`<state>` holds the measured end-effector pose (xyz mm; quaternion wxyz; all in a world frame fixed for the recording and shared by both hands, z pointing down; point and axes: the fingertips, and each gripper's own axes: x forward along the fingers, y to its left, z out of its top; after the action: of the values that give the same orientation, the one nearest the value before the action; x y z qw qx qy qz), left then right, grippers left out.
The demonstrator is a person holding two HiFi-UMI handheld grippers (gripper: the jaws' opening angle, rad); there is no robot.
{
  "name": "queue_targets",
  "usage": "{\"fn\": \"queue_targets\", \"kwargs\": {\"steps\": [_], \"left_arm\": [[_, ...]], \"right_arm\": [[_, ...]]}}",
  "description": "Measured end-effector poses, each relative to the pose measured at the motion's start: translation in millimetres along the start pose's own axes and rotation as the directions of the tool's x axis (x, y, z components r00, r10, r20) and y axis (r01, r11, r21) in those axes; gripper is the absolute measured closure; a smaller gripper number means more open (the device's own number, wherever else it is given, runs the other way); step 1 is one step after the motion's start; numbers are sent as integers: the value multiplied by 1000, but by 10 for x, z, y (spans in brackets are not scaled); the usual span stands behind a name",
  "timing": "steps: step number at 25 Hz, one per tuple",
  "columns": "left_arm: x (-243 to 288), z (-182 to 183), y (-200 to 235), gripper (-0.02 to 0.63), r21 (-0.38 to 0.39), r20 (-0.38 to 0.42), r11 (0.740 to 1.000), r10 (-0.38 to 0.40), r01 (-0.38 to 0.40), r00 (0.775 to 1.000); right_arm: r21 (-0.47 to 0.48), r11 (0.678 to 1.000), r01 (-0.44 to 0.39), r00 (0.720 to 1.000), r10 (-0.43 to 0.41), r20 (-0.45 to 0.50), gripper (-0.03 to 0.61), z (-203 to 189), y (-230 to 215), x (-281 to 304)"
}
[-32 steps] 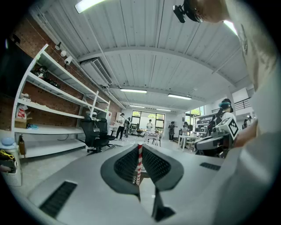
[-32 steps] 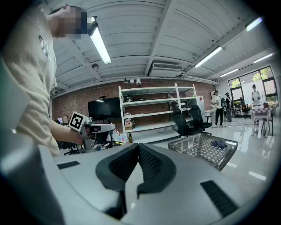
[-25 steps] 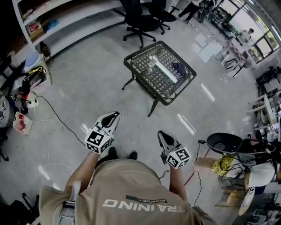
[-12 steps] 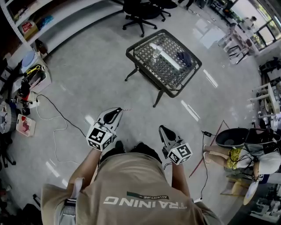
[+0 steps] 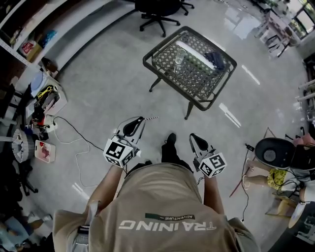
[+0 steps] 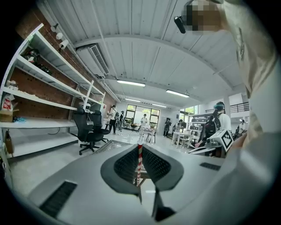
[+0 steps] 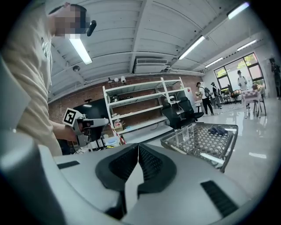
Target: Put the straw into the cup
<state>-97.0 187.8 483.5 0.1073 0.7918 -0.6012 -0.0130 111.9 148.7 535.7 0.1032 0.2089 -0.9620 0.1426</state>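
Note:
A red-and-white striped straw (image 6: 139, 161) is clamped between the jaws of my left gripper (image 6: 139, 149) and sticks out past their tips. From the head view, the left gripper (image 5: 139, 123) is held over the floor with the straw (image 5: 150, 118) pointing toward the black mesh table (image 5: 162, 69). A clear cup (image 5: 178, 58) stands on that table, well ahead of both grippers. My right gripper (image 5: 196, 141) is shut with nothing in it; its own view shows the jaws (image 7: 138, 147) closed together and the table (image 7: 219, 151) beyond them.
On the table lie a white strip (image 5: 193, 51) and a dark cloth (image 5: 215, 59). A black office chair (image 5: 157, 9) stands behind it. Cables (image 5: 74, 140) and boxes lie on the floor at left by the shelves. A black round seat (image 5: 273, 155) is at right.
The person has stepped forward, so the table now lies nearer and lower in the head view. Both grippers keep their pose; the left still holds the straw.

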Motion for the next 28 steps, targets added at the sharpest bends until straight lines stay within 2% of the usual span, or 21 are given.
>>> {"fn": "queue_targets", "kwargs": {"steps": [6,12,17,22,28], "left_arm": [[652,324,209,577,7,23,999,52,-52,998],[1211,287,307,577,20,18,999,39,-39,999],[1617,322,302,577,11,27,999,31,-31,999],[1876,291,272,577,15,14,1000,-1,1,1000],[2087,274,516,577,1,5,1000,-2,2,1000]], "right_arm": [[2,993,-116,993,116,17,560,376,-598,518],[3,977,-214,977,214,7,559,379,-914,985],[12,968,-252,968,252,-7,560,401,-1169,1086],[-45,958,-285,957,281,-73,559,318,-1291,1146],[-15,961,-275,959,273,-77,559,314,-1406,1343]]}}
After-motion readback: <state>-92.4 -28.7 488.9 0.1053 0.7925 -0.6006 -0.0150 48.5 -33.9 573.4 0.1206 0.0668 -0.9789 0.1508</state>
